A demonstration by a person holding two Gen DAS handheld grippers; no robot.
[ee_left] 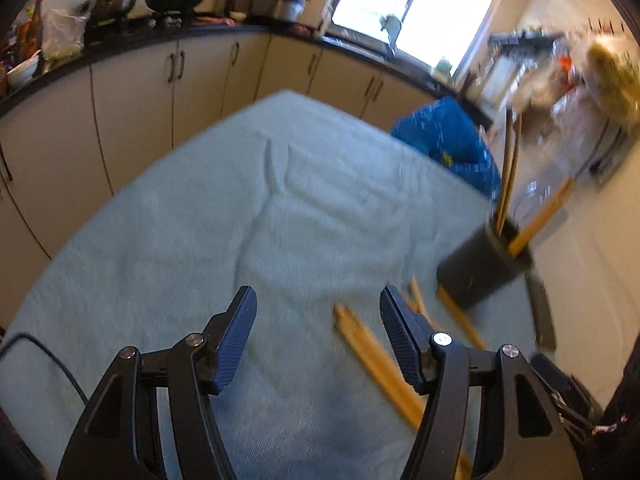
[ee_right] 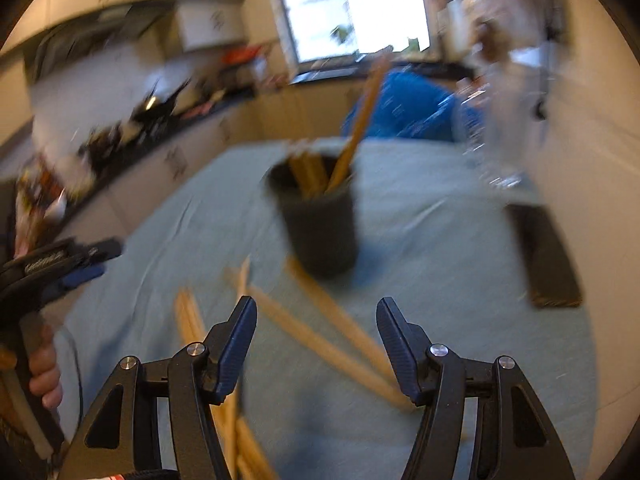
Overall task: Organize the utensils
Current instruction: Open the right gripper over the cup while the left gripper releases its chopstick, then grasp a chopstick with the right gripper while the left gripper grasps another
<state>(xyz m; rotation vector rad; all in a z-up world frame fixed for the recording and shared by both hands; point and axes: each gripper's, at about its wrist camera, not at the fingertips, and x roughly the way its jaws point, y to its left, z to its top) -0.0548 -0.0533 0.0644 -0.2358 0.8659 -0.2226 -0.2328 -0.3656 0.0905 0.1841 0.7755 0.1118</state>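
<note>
My left claw [ee_left: 316, 312] is spread wide with nothing between its fingers, above the pale cloth [ee_left: 240, 220]. My right claw [ee_right: 316, 320] is spread and empty too. Loose chopsticks [ee_right: 320, 340] lie on the cloth just beyond its tips. Further off stands the dark cup [ee_right: 320, 224], holding more chopsticks upright.

A pale green cloth [ee_left: 248, 208], soft, matt and creased in low folds, covers the table. The loose chopsticks [ee_right: 320, 340] on it look like light, unvarnished wood with a dull finish. At about one o'clock of them stands a dark cup [ee_right: 320, 220], apparently matt plastic, holding more wooden chopsticks. The left gripper [ee_left: 318, 320] and right gripper [ee_right: 316, 328] are black matt plastic with ribbed dark-blue pads [ee_left: 236, 336] and shiny metal pivot pins [ee_left: 441, 339].
</note>
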